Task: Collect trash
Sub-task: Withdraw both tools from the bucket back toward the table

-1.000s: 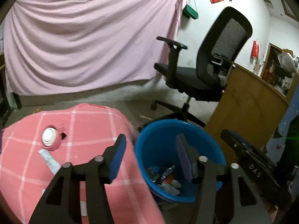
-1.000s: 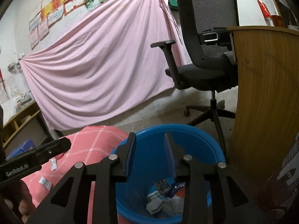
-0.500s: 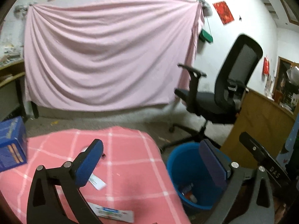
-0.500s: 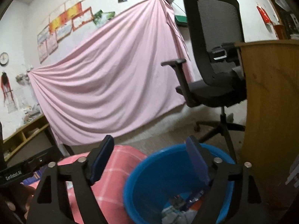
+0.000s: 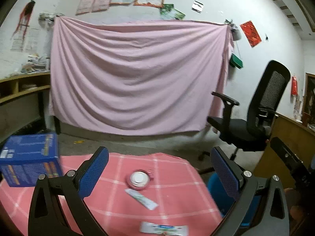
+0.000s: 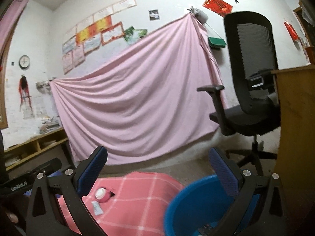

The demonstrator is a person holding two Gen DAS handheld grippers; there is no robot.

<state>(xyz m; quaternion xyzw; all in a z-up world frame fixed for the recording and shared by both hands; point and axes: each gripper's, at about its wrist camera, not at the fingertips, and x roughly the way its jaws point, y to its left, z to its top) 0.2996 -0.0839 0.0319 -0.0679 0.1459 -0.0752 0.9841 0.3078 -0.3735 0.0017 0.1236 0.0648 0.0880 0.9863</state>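
two flat white wrappers [image 5: 141, 198] lie on pink cloth [image 5: 177, 177]; both tongs gape empty.

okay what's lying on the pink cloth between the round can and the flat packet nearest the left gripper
A small white tube lies tilted between the round can and the flat packet, shown in the left wrist view.

Ahead of you a pink sheet [image 5: 135, 78] hangs on the wall, a black office chair [image 5: 256, 118] at its right, a wall clock [image 6: 24, 61] high left.
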